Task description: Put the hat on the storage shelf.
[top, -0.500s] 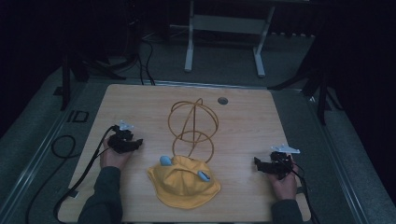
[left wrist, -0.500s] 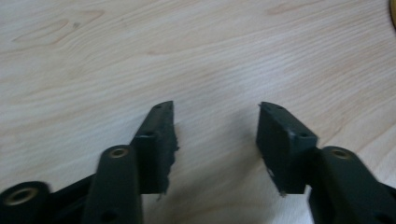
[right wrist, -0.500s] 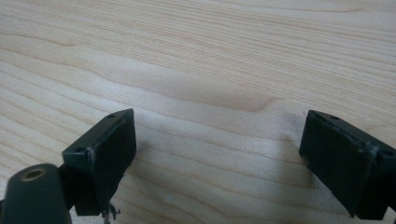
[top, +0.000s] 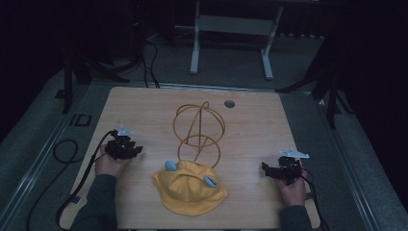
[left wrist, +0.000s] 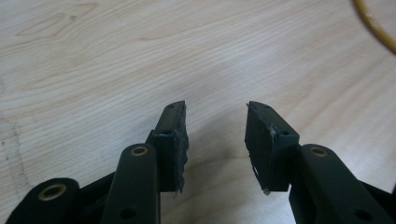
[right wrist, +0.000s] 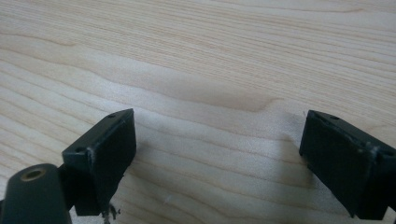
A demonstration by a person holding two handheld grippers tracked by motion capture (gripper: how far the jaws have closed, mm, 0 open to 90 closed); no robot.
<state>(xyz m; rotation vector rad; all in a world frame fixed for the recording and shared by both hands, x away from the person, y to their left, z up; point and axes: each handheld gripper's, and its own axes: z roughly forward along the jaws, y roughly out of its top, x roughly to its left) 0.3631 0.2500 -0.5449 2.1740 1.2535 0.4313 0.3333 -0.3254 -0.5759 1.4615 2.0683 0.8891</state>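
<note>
Little is seen to have moved since the earlier frame: both grippers are held in nearly the same places on the wooden table [top: 144, 103], and the cloth and wire frame lie as before. At the left of the high view, the left gripper [top: 136, 149] is held low over the table by the left hand [top: 108, 165], with its cable [top: 62, 153] looped off the table's left edge. In the left gripper view, the left gripper [left wrist: 215, 123] is shown with its jaws parted by a moderate gap, nothing between them, and bare wood grain beneath; a short curve of the orange wire frame [left wrist: 373, 25] is caught at the upper right corner. At the right of the high view, the right gripper [top: 265, 168] is held by the right hand [top: 291, 189] near the table's right edge, topped by a grey three-cornered plate [top: 293, 153]. In the right gripper view, the right gripper [right wrist: 217, 140] is shown with its jaws spread wide apart and empty above plain wood. Between the two grippers, toward the near edge, a yellow cloth hat [top: 190, 190] is laid flat, with two small pale blue pieces [top: 170, 165] on it. Just behind it, the orange wire frame [top: 198, 130] stands upright, its lower ring resting on the table and touching the hat's far edge. A small dark round grommet [top: 229, 103] is set in the table near the far edge.
</note>
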